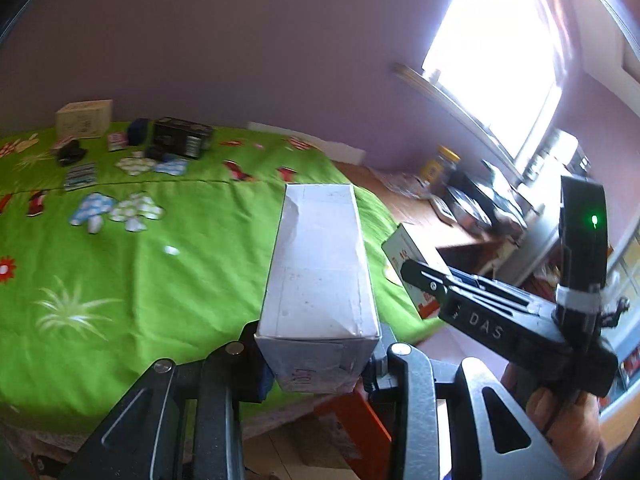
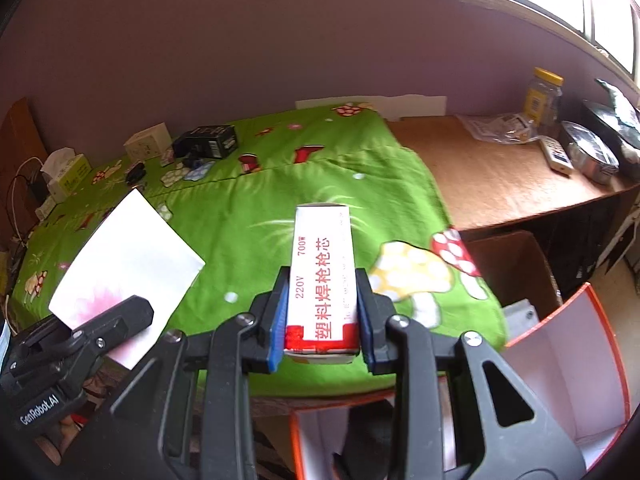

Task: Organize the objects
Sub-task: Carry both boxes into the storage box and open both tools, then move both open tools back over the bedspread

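Two boxes fill my grips: my left hand-held gripper [image 1: 318, 364] clamps a white box [image 1: 320, 272], my right hand-held gripper [image 2: 322, 320] a red-lettered box [image 2: 323, 276], above the green bed [image 2: 248, 208].

We see a bed with a bright green cover [image 2: 248, 216] that has mushrooms and flowers on it. Behind it is a purple wall [image 2: 240, 40]. Beside the bed stands a brown desk [image 2: 492, 176]. On the desk we see a jar with a yellow lid [image 2: 542, 96], a white remote [image 2: 556, 156] and a crinkly clear bag [image 2: 496, 126]. A sunny window [image 1: 496, 52] glows above it. We see a brown cardboard box [image 2: 516, 268] on the floor under the desk.
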Demonstrator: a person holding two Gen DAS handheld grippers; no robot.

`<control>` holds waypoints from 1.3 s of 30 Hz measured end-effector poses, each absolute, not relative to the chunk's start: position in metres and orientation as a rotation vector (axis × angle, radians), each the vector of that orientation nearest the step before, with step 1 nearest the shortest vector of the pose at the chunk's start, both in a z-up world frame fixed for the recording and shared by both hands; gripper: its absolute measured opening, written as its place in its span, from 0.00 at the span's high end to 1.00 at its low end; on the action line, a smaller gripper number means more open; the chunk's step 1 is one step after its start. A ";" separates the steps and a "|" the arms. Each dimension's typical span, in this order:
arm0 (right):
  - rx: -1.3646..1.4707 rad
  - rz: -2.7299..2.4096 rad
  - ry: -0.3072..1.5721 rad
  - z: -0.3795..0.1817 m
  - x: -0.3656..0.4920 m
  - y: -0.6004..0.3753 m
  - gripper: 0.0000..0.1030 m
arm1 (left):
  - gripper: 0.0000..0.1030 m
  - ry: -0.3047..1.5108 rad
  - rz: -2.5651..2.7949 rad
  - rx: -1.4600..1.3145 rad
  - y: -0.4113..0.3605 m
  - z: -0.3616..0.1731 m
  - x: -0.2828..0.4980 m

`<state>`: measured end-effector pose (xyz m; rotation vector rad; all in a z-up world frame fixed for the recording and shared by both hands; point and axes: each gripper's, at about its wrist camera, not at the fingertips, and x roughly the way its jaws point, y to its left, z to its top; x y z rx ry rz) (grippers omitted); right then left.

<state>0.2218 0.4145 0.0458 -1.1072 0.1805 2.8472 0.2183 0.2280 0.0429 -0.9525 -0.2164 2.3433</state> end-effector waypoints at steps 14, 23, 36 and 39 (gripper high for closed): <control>-1.089 2.676 0.119 0.032 0.264 0.470 0.67 | 0.66 -0.049 2.146 -0.941 0.287 0.030 0.262; -1.083 2.555 0.109 0.021 0.281 0.497 0.67 | 0.66 0.008 2.034 -0.975 0.311 0.018 0.279; -1.041 2.453 0.078 0.020 0.293 0.511 0.32 | 0.36 0.005 1.988 -0.944 0.320 0.023 0.290; -0.993 2.425 0.035 0.024 0.293 0.509 0.29 | 0.32 0.015 2.040 -0.902 0.317 0.029 0.289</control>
